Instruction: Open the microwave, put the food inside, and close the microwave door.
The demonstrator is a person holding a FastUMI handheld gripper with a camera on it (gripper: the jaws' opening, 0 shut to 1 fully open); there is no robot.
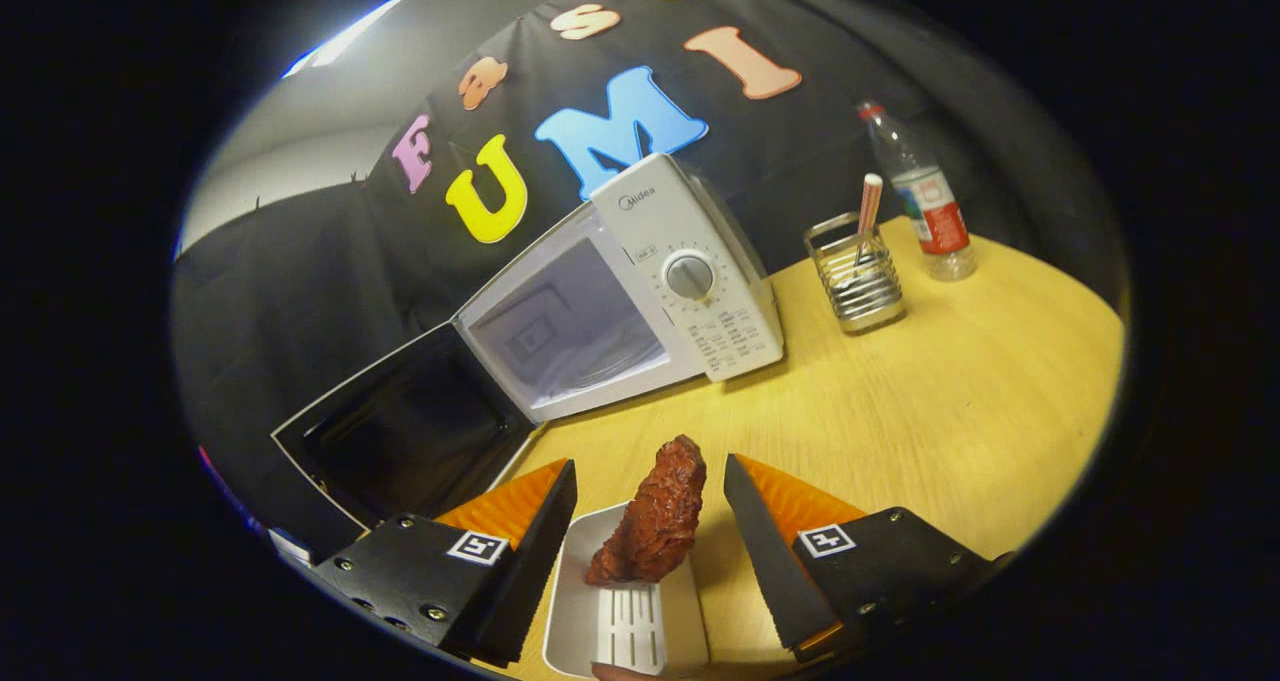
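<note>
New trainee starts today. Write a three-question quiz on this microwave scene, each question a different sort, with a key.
1. True or false: the microwave door is shut.
2. The gripper fingers are: A) shut on the food; B) open, one on each side of the food, without pressing on it; C) shut on the door.
3. Fill in: the food leans up out of a white ____ between the fingers.

Key
1. False: the door hangs open.
2. B.
3. Tray, on the wooden table, with the metal holder and bottle beyond.
</note>
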